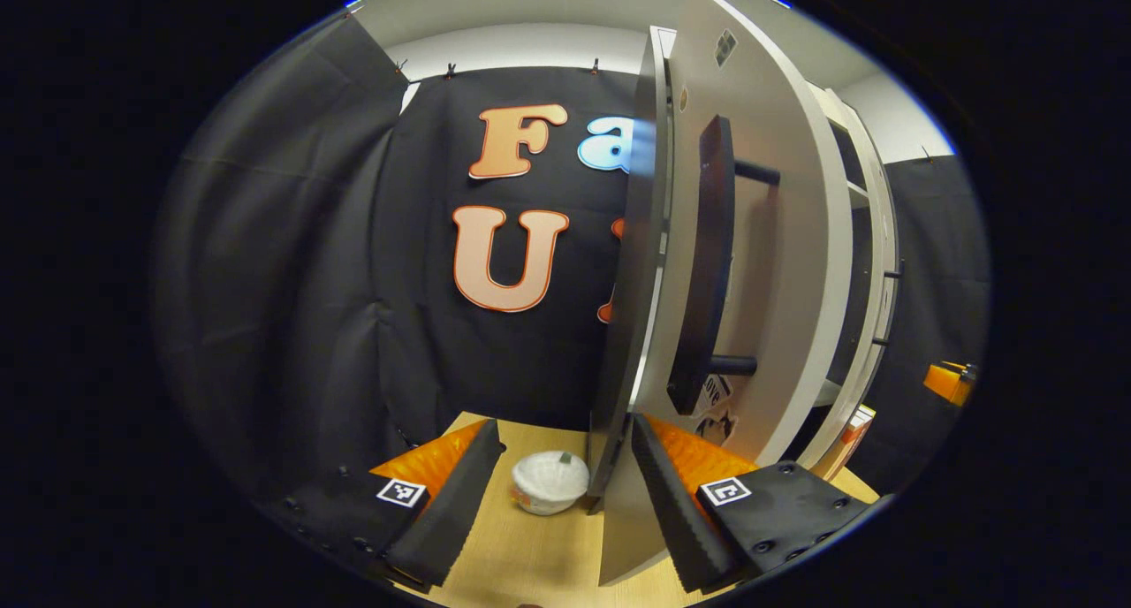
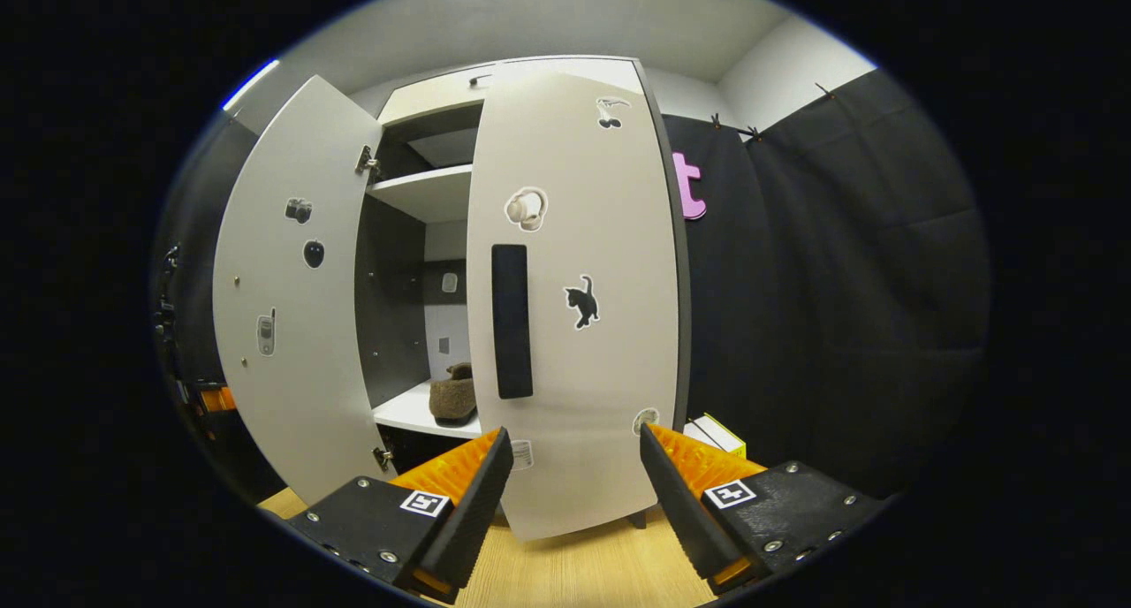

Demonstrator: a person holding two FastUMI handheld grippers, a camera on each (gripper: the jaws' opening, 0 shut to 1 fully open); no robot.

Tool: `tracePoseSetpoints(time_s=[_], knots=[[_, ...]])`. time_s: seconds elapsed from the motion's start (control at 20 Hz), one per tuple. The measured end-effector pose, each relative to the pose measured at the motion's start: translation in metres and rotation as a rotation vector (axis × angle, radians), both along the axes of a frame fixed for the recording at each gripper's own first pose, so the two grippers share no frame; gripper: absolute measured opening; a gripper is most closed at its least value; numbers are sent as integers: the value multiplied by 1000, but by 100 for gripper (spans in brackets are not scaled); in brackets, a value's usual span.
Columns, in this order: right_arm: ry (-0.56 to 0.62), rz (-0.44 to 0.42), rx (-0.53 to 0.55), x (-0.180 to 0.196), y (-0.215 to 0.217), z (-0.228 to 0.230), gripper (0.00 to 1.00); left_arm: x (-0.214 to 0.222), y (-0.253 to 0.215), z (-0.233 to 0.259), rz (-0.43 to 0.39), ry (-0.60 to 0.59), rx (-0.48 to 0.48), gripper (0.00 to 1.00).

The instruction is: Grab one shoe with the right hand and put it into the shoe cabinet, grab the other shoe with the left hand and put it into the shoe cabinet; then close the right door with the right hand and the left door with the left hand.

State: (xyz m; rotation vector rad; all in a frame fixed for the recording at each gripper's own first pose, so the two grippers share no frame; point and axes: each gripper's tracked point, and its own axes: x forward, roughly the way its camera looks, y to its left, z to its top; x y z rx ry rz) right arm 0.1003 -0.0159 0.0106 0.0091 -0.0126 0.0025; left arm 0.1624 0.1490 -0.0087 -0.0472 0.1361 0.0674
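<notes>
- progress: a brown fuzzy shoe (image 2: 453, 391) sits on the lower shelf (image 2: 415, 411) inside the shoe cabinet (image 2: 424, 193); can't tell if the second shoe is in there too, the right door hides that part
- right door (image 2: 574, 299) looks almost closed in the right gripper view, flat pale panel with a dark bar handle (image 2: 512, 321) and small stickers
- left door (image 2: 287, 299) stands wide open, so closing it is what's left by my guess
- left gripper (image 1: 559, 493) spread, holding nothing, door edge (image 1: 632, 307) sits between its fingers, touching or not i can't tell
- right gripper (image 2: 574, 493) spread too, empty, just in front of the right door's lower part
- materials: doors smooth matte board with dark edges, white shelves, light wood-grain floor (image 2: 583, 573), ridged pads on the fingers
- small white round lidded container (image 1: 550, 482) on the floor near the left gripper
</notes>
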Motion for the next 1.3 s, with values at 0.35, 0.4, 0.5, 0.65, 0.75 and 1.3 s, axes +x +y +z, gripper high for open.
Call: tracePoseSetpoints(time_s=[0.35, 0.4, 0.5, 0.65, 0.75, 1.3], knots=[[-7, -1, -12, -12, -13, 15, 89, -2, -9, -5, -5, 15, -19, 94], [-13, 1, -15, -14, -12, 17, 89, -3, -13, -4, -13, 15, -15, 96], [-20, 12, -15, -15, -11, 19, 89, -5, -24, -3, -29, 14, 5, 96], [-21, 21, -21, -17, -11, 18, 89, -4, -47, -5, -78, 17, 21, 96], [-22, 22, -20, -21, -12, 18, 89, -2, -61, -6, -107, 17, 26, 96], [-61, -38, -1, -31, -47, 20, 89, 20, -115, -11, -216, 23, 38, 94]])
